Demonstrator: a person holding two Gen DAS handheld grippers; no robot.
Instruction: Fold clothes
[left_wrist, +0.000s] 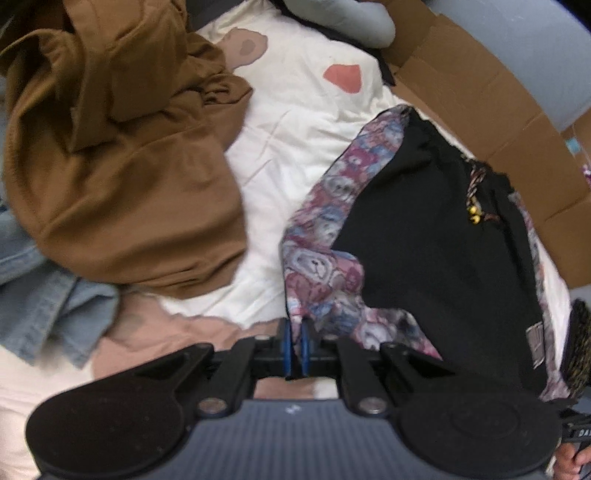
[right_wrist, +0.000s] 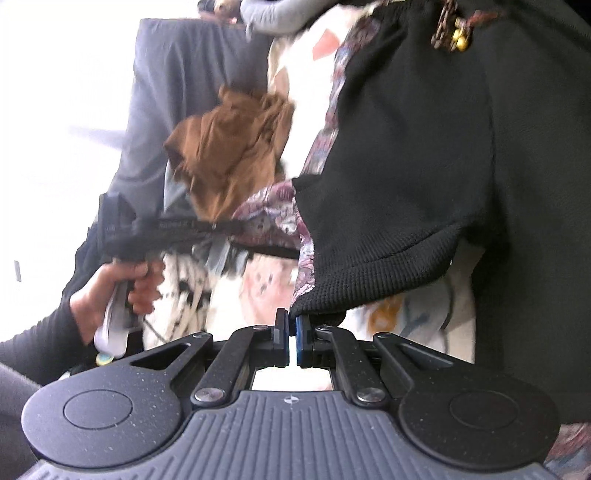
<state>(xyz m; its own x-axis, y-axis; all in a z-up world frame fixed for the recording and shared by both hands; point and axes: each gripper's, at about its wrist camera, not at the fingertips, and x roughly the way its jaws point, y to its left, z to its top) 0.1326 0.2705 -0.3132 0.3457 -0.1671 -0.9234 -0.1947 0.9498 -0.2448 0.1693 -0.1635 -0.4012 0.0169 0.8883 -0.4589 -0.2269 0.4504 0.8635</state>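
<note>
A black garment (left_wrist: 424, 236) with teddy-bear print panels (left_wrist: 325, 273) lies on a cream bedspread (left_wrist: 295, 122). My left gripper (left_wrist: 296, 347) is shut on the printed edge at the garment's near corner. In the right wrist view the same black garment (right_wrist: 424, 147) hangs lifted, and my right gripper (right_wrist: 291, 339) is shut on its ribbed black hem (right_wrist: 369, 280). The left gripper (right_wrist: 177, 227) shows there too, held in a hand and pinching the printed fabric. A beaded drawstring (right_wrist: 454, 33) hangs at the waistband.
A crumpled brown garment (left_wrist: 122, 166) lies to the left, with a light denim piece (left_wrist: 48, 306) below it. Flattened cardboard (left_wrist: 491, 103) lies at the right. A grey item (left_wrist: 354, 18) sits at the far end of the bed.
</note>
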